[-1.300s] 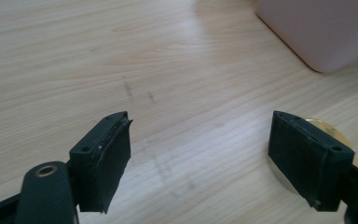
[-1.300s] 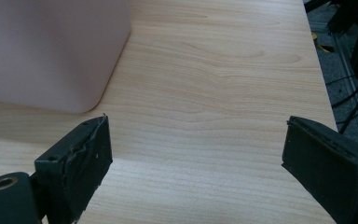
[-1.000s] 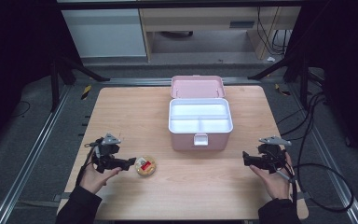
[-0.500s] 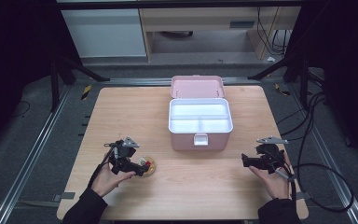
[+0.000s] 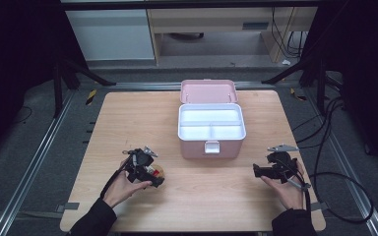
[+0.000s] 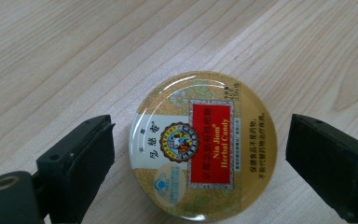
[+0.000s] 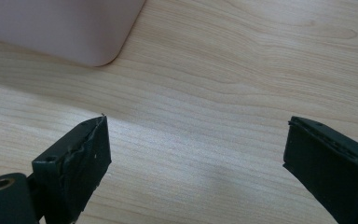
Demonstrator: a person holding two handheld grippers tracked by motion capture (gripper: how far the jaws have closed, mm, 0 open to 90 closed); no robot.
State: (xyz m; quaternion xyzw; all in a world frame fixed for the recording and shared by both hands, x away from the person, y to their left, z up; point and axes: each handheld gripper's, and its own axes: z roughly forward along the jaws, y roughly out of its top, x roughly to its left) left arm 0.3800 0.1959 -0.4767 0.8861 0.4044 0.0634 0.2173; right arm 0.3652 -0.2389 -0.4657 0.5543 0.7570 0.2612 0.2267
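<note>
Left tool [image 5: 150,174] at about 7 o'clock on the table [image 5: 128,118], pointing down over the tin [image 6: 203,144]. Its jaws stand apart, one on each side of the tin with a gap on both sides; pads not touching. The jaws have just been opening, with the tin between them and not gripped. The tin is round, gold-rimmed, with a red label; it lies flat, lid up, on the wood, well apart from the box.

Box [image 5: 211,130] at centre, toward 12 o'clock. Pink, lid thrown back, white tray inside with three compartments, all bare as far as I can see. Latch faces the person.

Right tool [image 5: 257,171] at about 5 o'clock, held level in the right hand [image 5: 288,189], pointing toward the middle. Jaws apart, bare wood between them, box corner at the upper left of its own view.

Progress, as I judge it: early. The box is open and ready and the tin is framed for a grasp. Still to do: close on the tin, lift it, carry it to the box, set it in a compartment, perhaps shut the lid.

Against the earlier frames: the left hand sat farther left, with the tin lying clear to its right; now it has come across and down over the tin. Right hand, box and tin are where they were.
</note>
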